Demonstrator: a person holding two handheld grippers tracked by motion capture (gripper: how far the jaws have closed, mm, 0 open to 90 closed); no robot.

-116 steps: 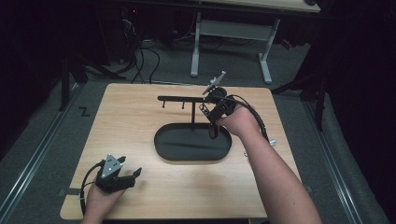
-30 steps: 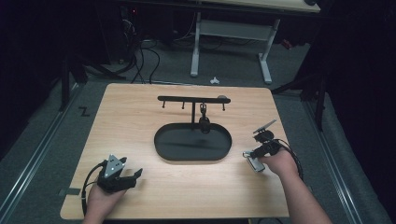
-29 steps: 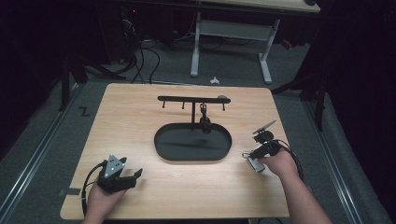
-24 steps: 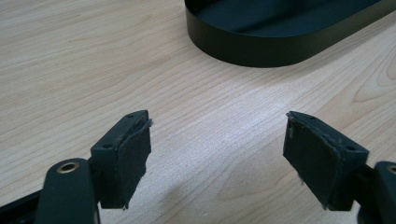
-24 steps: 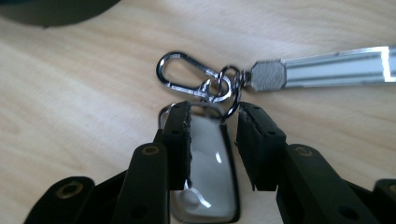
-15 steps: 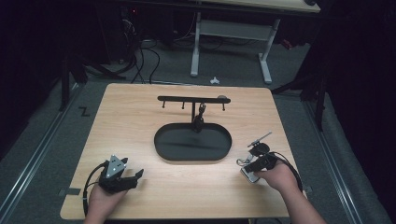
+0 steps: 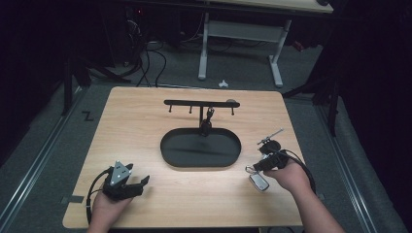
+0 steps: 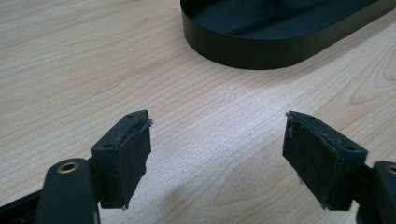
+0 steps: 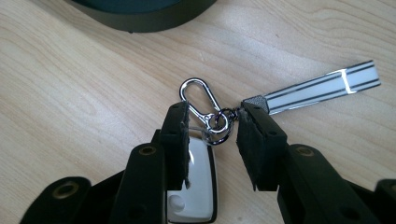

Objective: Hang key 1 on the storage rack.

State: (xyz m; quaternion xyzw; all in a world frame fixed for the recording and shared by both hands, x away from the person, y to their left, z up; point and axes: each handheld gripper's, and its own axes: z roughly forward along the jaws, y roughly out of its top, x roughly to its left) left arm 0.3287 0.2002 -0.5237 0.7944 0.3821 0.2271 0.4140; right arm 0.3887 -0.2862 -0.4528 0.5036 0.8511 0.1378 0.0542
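right gripper (image 9: 212,128) straddles the key fob's (image 9: 198,186) ring on the desk (image 7: 145,121), jaws part-closed — seemingly not clamped yet. left gripper (image 8: 217,154) idles wide open. hanging it on the hook rack (image 7: 199,103) lies ahead.

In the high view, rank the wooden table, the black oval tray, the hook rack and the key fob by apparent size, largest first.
1. wooden table
2. black oval tray
3. hook rack
4. key fob, lying by the right gripper
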